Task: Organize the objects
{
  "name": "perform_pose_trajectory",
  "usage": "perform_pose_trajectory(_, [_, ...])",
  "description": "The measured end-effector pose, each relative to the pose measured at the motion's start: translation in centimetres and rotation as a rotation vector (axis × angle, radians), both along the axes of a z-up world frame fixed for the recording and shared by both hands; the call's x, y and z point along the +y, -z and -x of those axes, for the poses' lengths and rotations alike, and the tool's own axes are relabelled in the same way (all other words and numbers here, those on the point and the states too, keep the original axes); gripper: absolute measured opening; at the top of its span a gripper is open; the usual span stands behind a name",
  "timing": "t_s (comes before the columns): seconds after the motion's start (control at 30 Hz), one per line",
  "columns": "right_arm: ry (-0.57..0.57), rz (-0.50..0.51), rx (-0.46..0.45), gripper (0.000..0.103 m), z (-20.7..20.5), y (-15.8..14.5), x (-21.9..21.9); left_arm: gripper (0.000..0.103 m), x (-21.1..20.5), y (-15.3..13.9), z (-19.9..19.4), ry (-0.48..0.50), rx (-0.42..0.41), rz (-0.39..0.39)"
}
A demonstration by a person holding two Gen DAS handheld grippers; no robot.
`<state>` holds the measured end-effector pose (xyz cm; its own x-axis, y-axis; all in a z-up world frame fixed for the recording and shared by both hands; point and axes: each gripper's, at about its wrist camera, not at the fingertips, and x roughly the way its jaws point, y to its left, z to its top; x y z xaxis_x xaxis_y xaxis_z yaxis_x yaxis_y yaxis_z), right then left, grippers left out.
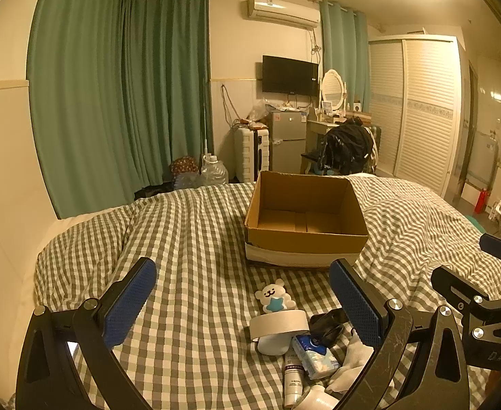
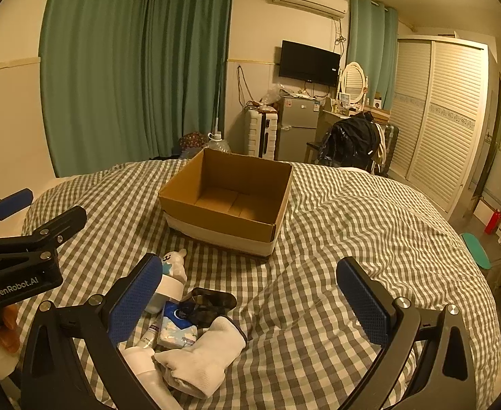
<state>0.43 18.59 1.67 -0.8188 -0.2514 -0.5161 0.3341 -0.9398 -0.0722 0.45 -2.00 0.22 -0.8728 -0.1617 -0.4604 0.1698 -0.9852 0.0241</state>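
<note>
An open, empty cardboard box [image 1: 306, 217] [image 2: 228, 201] sits on the checked bed cover. In front of it lies a small pile: a white bear toy [image 1: 275, 296] [image 2: 175, 261], a roll of tape [image 1: 279, 323], a blue tissue pack [image 1: 315, 355] [image 2: 177, 328], a black object [image 1: 329, 323] [image 2: 209, 302], a white tube [image 1: 293, 377], a white sock [image 2: 204, 358] and a white bottle [image 2: 141, 362]. My left gripper [image 1: 243, 304] is open above the pile, holding nothing. My right gripper [image 2: 250, 300] is open and empty, to the right of the pile.
The bed [image 1: 182, 239] fills the foreground. Beyond its far edge are green curtains [image 1: 113, 85], water jugs [image 1: 212, 171], a white suitcase [image 1: 250, 150], a small fridge [image 1: 288, 140], a chair with a black bag [image 1: 346, 147] and a wardrobe [image 1: 421, 109].
</note>
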Motion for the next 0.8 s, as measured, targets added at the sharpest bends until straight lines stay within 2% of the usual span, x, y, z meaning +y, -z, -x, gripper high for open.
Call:
perform_pose_trajectory(0.2, [-0.004,-0.001,-0.003,0.1,-0.1,0.0,-0.1,0.103,-0.4,0.3,0.2,-0.032,-0.011,-0.005])
perform_pose_trajectory(0.47, [-0.011,0.0,-0.045,0.099,0.7,1.2,-0.4,0.103,-0.3,2.0,1.7,-0.036,-0.072,0.0])
perform_pose_trajectory(0.8, [-0.026,-0.048,-0.23,0.099,4.7,6.6,-1.3,0.103,-0.6,6.2,4.7,-0.036,-0.201,0.009])
